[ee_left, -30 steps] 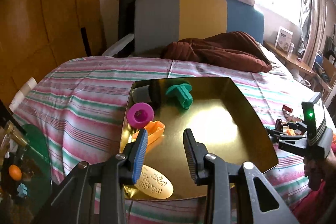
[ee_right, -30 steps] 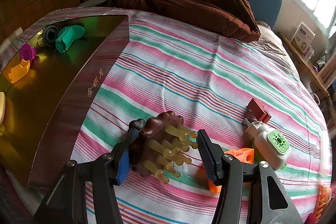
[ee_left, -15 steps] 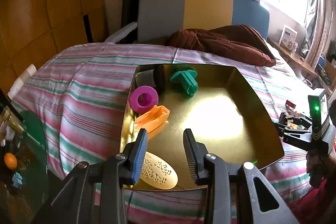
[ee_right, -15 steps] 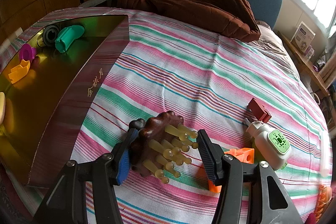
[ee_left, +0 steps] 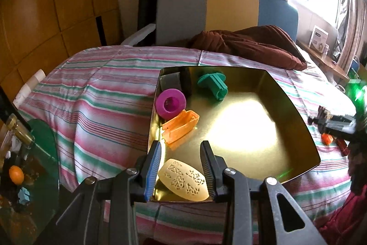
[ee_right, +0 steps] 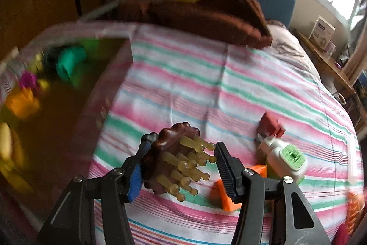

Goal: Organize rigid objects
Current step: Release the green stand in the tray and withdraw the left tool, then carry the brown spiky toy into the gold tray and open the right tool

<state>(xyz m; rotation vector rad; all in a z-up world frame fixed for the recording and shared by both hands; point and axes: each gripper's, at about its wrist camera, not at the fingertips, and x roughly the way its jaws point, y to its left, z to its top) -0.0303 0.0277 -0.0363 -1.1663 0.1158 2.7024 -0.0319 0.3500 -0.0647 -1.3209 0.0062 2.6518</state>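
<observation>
Midway through the tidy-up: the gold tray (ee_left: 296,107) on the striped bedspread (ee_right: 183,84) already holds a magenta ring (ee_left: 170,103), green spool (ee_left: 214,85), orange piece (ee_left: 180,126), cream oval (ee_left: 183,179) and what looks like a grey cylinder (ee_left: 170,82). The right gripper (ee_right: 177,163) clamps a brown bristled massager (ee_right: 169,160), raised clear of the bedspread; a white plug (ee_right: 284,157) and orange wedge (ee_right: 226,193) wait beside it. The left gripper (ee_left: 181,167) hovers slightly parted, empty.
</observation>
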